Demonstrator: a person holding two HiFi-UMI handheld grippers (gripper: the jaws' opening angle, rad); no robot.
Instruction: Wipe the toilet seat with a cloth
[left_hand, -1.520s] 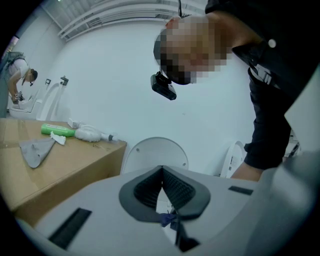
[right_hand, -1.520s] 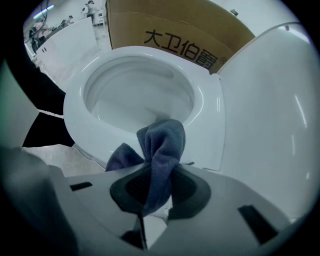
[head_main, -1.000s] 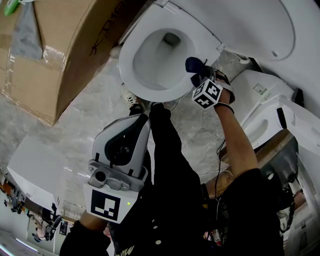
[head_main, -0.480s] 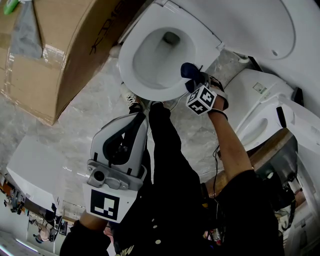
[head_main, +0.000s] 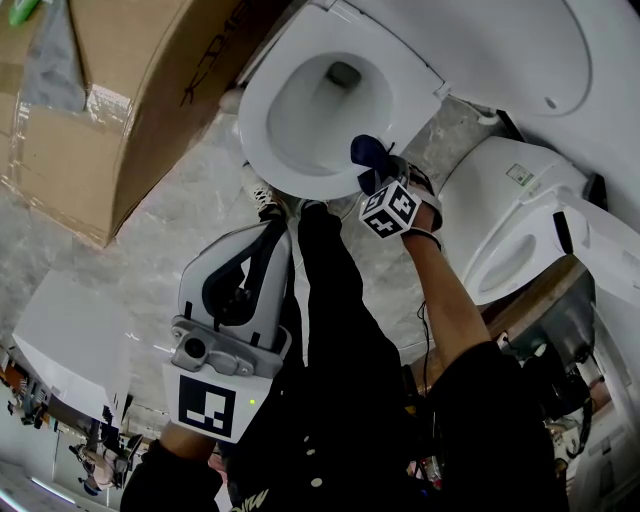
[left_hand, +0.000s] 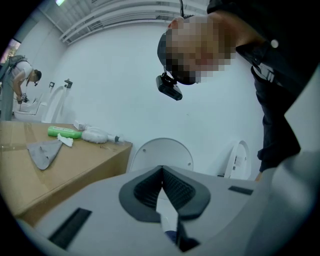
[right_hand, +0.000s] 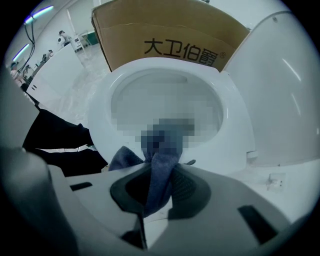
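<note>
A white toilet seat (head_main: 265, 95) rings the open bowl at the top of the head view, with its lid (head_main: 480, 50) raised behind. My right gripper (head_main: 368, 160) is shut on a dark blue cloth (head_main: 366, 150), which rests on the seat's near right rim. In the right gripper view the cloth (right_hand: 159, 167) hangs out of my right gripper (right_hand: 159, 187) over the seat (right_hand: 235, 120). My left gripper (head_main: 262, 240) is held low over the person's dark trousers, away from the toilet. In its own view my left gripper (left_hand: 162, 187) has the pads together with nothing between them.
A large cardboard box (head_main: 130, 110) stands left of the toilet. Another white toilet (head_main: 510, 230) sits close on the right. The floor (head_main: 190, 215) is grey marble. The left gripper view shows a grey rag (left_hand: 44, 152) and a green bottle (left_hand: 64, 132) on the box top.
My right gripper has slid the cloth left and toward the front along the seat's rim. The left gripper has barely moved.
</note>
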